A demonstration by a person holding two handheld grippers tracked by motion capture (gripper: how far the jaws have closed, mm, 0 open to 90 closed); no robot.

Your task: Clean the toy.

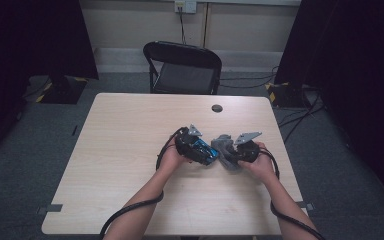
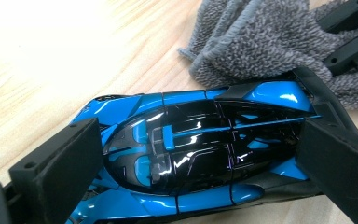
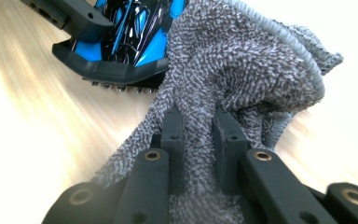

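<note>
No containers on the table point(image 1: 130, 150). Left gripper point(image 2: 200, 154) has its two black padded jaws clamped on a toy car point(image 2: 196, 144), one jaw at the lower left of the left gripper view, the other at the right edge, pressing the car's two ends. Car is glossy blue and black plastic, low and streamlined, lying on pale wood-grain tabletop; its lower edge is cut off by the frame. In the high view the car point(image 1: 204, 150) sits just right of centre, mostly hidden by the gripper. Right gripper point(image 3: 199, 140) pinches a grey cloth point(image 3: 242, 70), jaws nearly together with fabric bunched between. Cloth is looped terry with a stitched hem, crumpled, touching the car's rear end point(image 3: 116, 56) at the upper left of the right gripper view. Cloth point(image 1: 223, 147) reads as a small blurred grey lump in the high view. A black folding chair point(image 1: 182, 67) stands beyond the table at top centre.
</note>
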